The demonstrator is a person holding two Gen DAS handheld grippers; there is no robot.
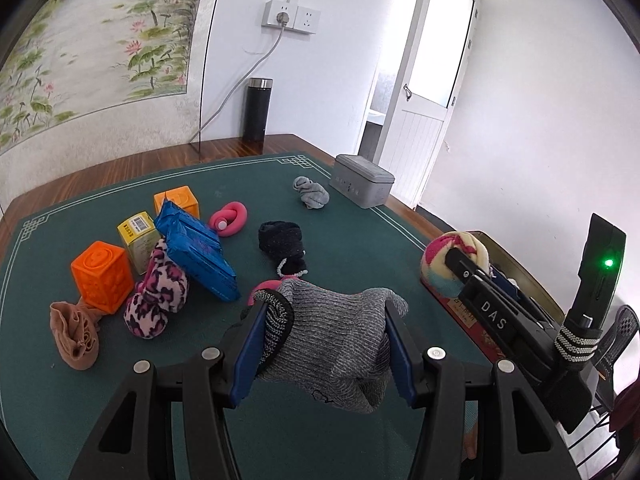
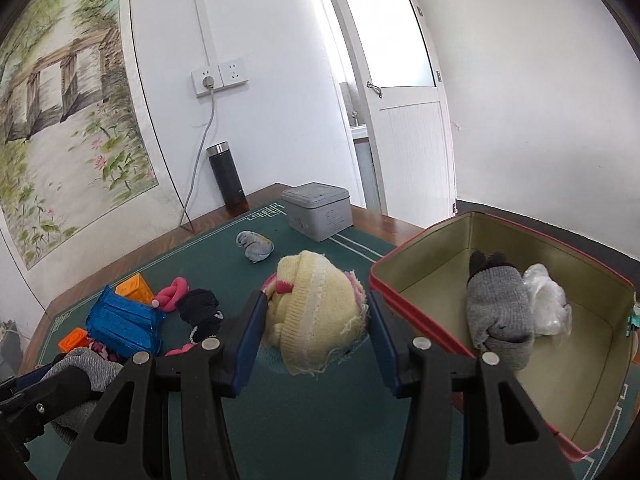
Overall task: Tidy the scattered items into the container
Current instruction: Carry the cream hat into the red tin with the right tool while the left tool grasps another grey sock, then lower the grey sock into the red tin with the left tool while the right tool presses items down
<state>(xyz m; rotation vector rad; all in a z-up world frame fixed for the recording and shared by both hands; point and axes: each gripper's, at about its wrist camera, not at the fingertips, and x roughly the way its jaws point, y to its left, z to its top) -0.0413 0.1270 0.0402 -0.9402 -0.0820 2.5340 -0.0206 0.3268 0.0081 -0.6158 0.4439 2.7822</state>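
Observation:
My left gripper (image 1: 326, 320) is shut on a grey knitted sock (image 1: 336, 340), held above the green mat. My right gripper (image 2: 316, 314) is shut on a yellow and pink sock ball (image 2: 316, 312), just left of the open red tin (image 2: 420, 316). The tin holds a grey sock (image 2: 496, 312) and a white plastic bag (image 2: 548, 304). In the left wrist view the right gripper (image 1: 452, 256) holds the sock ball (image 1: 440, 260) beside the tin (image 1: 460, 304). Scattered on the mat are orange cubes (image 1: 102, 276), a blue packet (image 1: 196, 252), a leopard-print sock (image 1: 156, 296) and a black sock (image 1: 282, 242).
A grey lidded tin (image 1: 362, 184) stands at the mat's far right corner, a small grey sock (image 1: 312, 192) near it. A black flask (image 1: 256, 110) stands by the wall. A yellow box (image 1: 138, 236), a pink twisted toy (image 1: 228, 218) and a tan stocking (image 1: 76, 336) lie at left.

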